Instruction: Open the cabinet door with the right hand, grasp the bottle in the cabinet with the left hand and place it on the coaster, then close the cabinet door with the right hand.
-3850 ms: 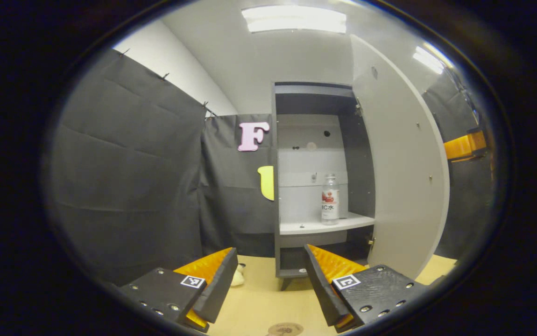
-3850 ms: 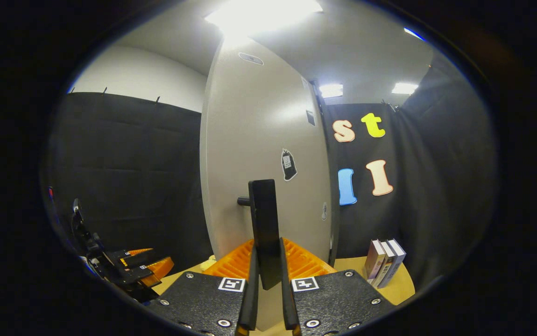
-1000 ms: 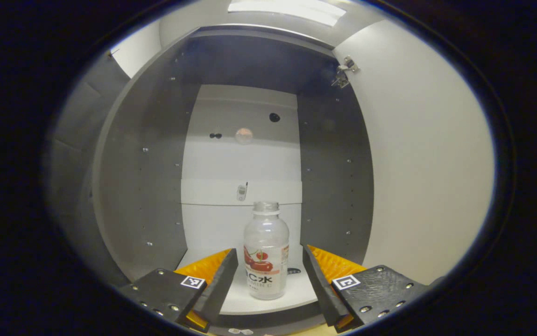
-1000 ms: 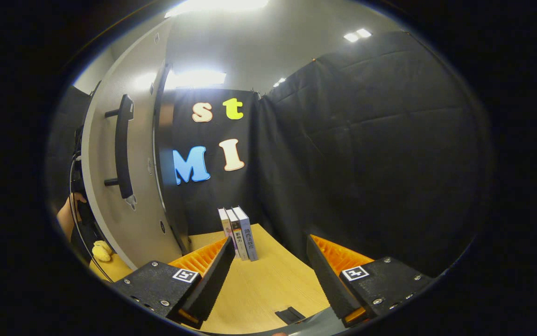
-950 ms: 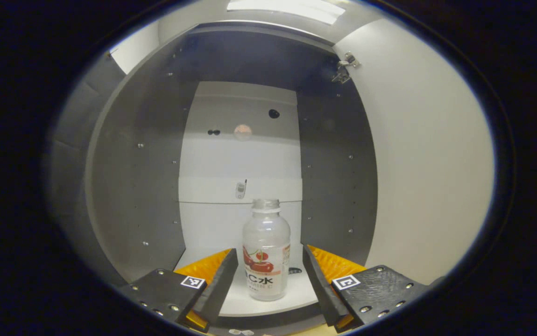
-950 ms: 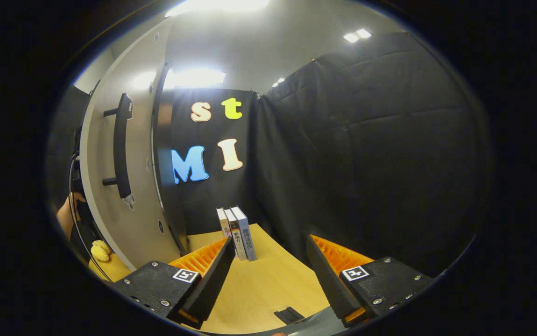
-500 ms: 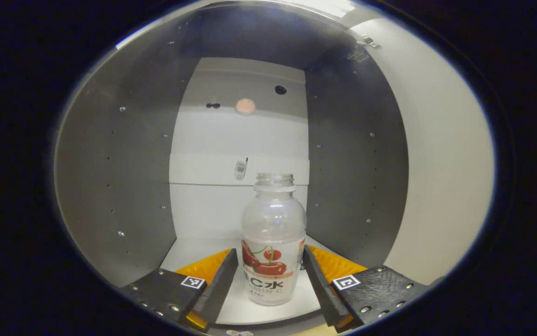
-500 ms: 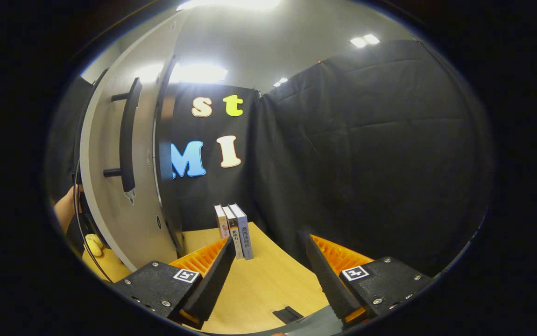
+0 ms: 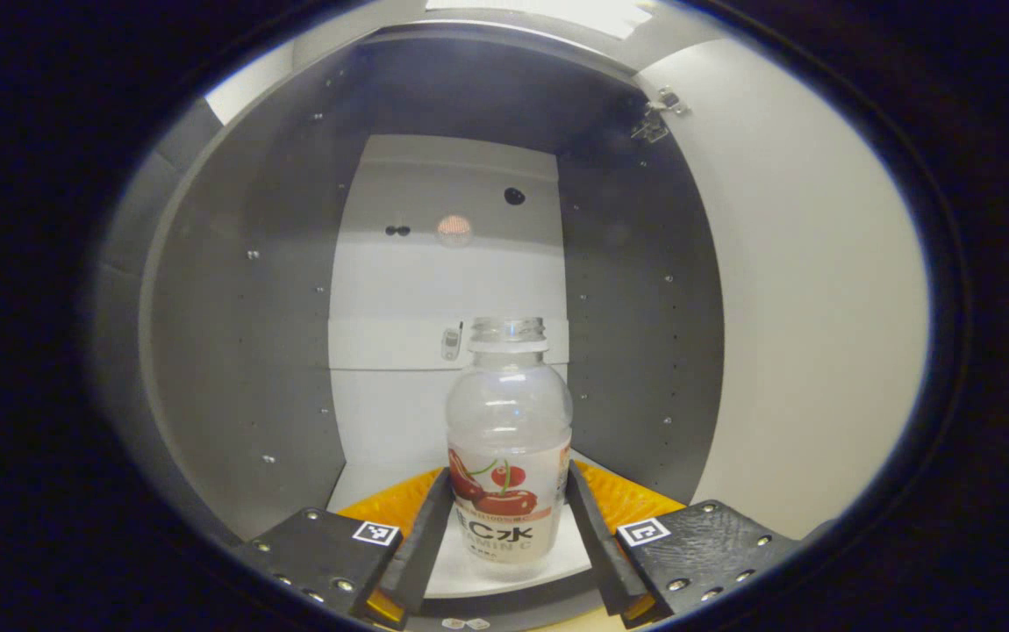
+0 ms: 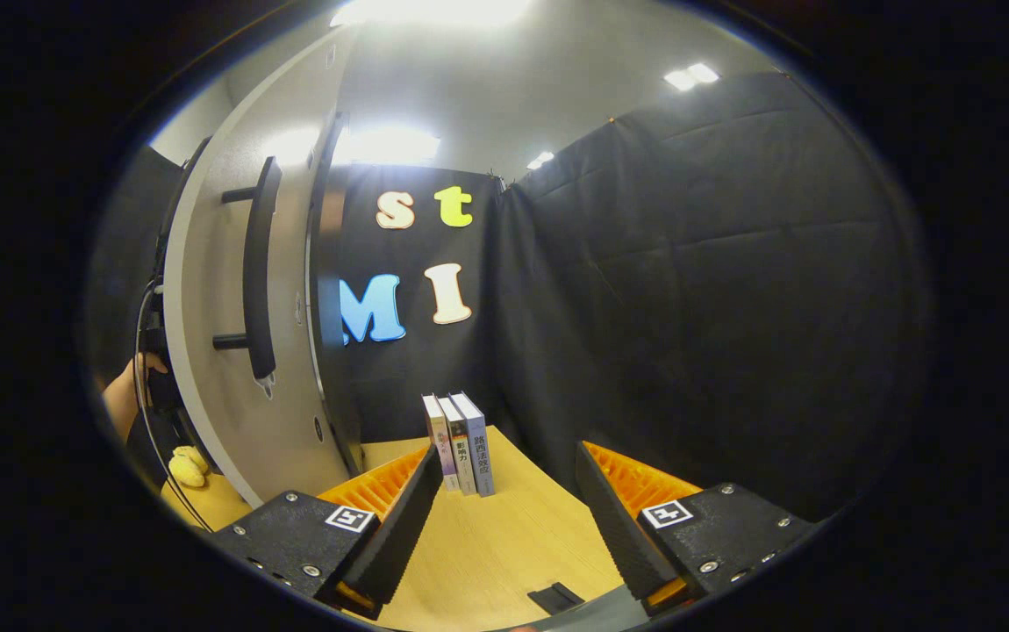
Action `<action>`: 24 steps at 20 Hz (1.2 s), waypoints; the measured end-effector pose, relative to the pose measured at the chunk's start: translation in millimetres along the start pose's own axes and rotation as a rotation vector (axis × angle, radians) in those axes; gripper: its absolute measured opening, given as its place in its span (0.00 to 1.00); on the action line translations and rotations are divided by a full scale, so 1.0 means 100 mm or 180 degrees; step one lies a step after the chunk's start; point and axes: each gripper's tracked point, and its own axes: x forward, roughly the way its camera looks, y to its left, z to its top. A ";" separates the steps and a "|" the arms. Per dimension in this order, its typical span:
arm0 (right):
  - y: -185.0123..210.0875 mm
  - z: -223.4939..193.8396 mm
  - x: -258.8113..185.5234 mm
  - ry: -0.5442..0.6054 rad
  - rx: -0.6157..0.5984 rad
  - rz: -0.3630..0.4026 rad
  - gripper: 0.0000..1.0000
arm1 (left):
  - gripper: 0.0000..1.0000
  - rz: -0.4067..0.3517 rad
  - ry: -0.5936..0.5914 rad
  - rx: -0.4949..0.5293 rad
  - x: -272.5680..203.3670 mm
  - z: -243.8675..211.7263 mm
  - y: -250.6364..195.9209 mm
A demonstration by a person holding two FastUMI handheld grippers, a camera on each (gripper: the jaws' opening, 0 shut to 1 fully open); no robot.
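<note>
A clear bottle [image 9: 509, 439] with a red fruit label and no cap stands upright on the white shelf [image 9: 373, 483] inside the open cabinet. My left gripper [image 9: 507, 478] reaches into the cabinet, and both its fingers press against the sides of the bottle's label. In the left gripper view the open door [image 9: 803, 307] swings out at the right. My right gripper [image 10: 509, 465] hovers open above the wooden table [image 10: 496, 544] with nothing between its fingers. In the right gripper view the door [image 10: 206, 412] and its dark bar handle [image 10: 257, 272] stand off to the left.
Three books [image 10: 461, 443] stand upright on the table against the booth wall. A small dark object [image 10: 554, 599] lies on the table near my right gripper. Left of the door, a hand [image 10: 123, 395] and a yellow soft thing [image 10: 184, 465] show.
The left gripper went from outside the cabinet in to the bottle, and its fingers closed onto the bottle's sides. The right gripper let go of the door handle and moved away, open.
</note>
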 end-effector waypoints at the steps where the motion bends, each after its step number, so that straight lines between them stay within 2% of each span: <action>1: 0.01 0.01 0.00 -0.0013 0.0006 0.0041 0.95 | 0.78 0.0024 -0.0022 0.0036 -0.08 0.05 0.02; 4: -0.01 0.06 -0.03 -0.0045 0.0000 0.0144 0.95 | 0.78 0.0093 -0.0087 0.0048 -0.34 0.14 0.07; 5: -0.01 0.07 -0.04 -0.0055 -0.0003 0.0180 0.95 | 0.75 0.0126 -0.0102 0.0032 -0.43 0.17 0.08; 7: -0.02 0.10 -0.06 -0.0073 -0.0016 0.0255 0.95 | 0.78 0.0191 -0.0124 -0.0019 -0.65 0.15 0.12; 8: -0.03 0.11 -0.08 -0.0081 -0.0023 0.0298 0.95 | 0.71 0.0228 -0.0128 -0.0029 -0.76 0.15 0.18; 12: -0.06 0.12 -0.10 -0.0077 -0.0023 0.0448 0.95 | 0.71 0.0385 -0.0154 -0.0051 -1.12 0.14 0.21; 19: -0.12 0.08 -0.09 -0.0053 0.0002 0.0669 0.95 | 0.72 0.0627 -0.0132 -0.0041 -1.66 -0.06 0.30; 21: -0.13 0.08 -0.09 -0.0049 0.0013 0.0724 0.95 | 0.78 0.0674 -0.0113 -0.0075 -1.83 -0.15 0.29; 24: -0.13 0.08 -0.12 -0.0064 0.0012 0.0797 0.95 | 0.79 0.0737 -0.0088 -0.0130 -2.07 -0.35 0.26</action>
